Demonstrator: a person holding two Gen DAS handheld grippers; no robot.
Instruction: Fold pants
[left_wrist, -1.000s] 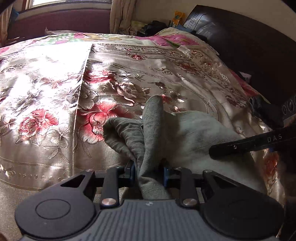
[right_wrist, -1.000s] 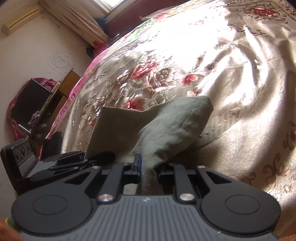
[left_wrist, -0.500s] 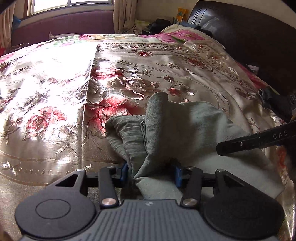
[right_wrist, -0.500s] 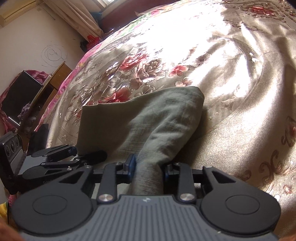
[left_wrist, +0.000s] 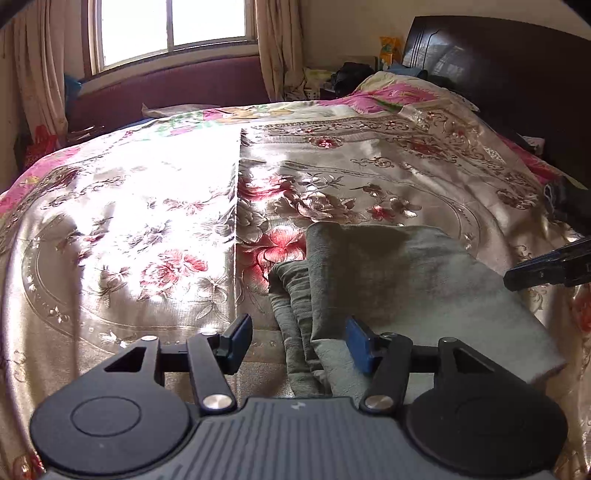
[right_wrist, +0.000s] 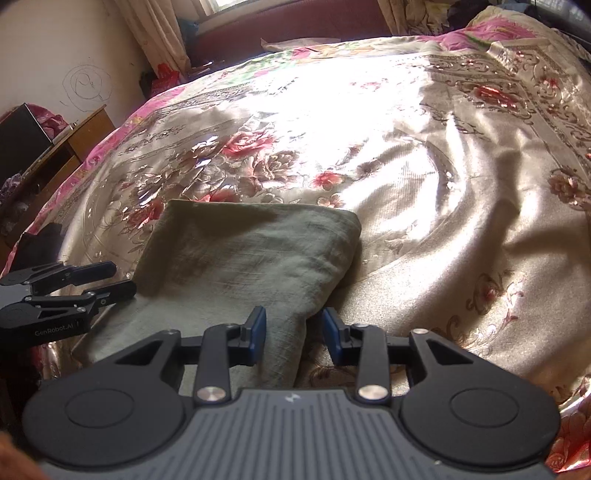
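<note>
The grey-green pants (left_wrist: 399, 280) lie folded into a flat rectangle on the floral bedspread (left_wrist: 155, 221), near the bed's front edge. My left gripper (left_wrist: 299, 341) is open, its blue pads apart over the pants' bunched left edge, holding nothing. In the right wrist view the pants (right_wrist: 243, 254) lie flat. My right gripper (right_wrist: 293, 334) is open over their near right corner, with cloth between the pads but not pinched. The left gripper (right_wrist: 110, 280) shows at the left there, and the right gripper's finger (left_wrist: 546, 267) shows at the right in the left wrist view.
A dark headboard (left_wrist: 517, 81) rises at the right, with pillows (left_wrist: 399, 92) below it. A window (left_wrist: 170, 29) and curtains stand beyond the bed. A wooden side table (right_wrist: 74, 147) and a dark box (right_wrist: 18, 136) stand left of the bed.
Both grippers opened and let go of the pants, which dropped flat onto the bed. Both grippers drew back and tilted up.
</note>
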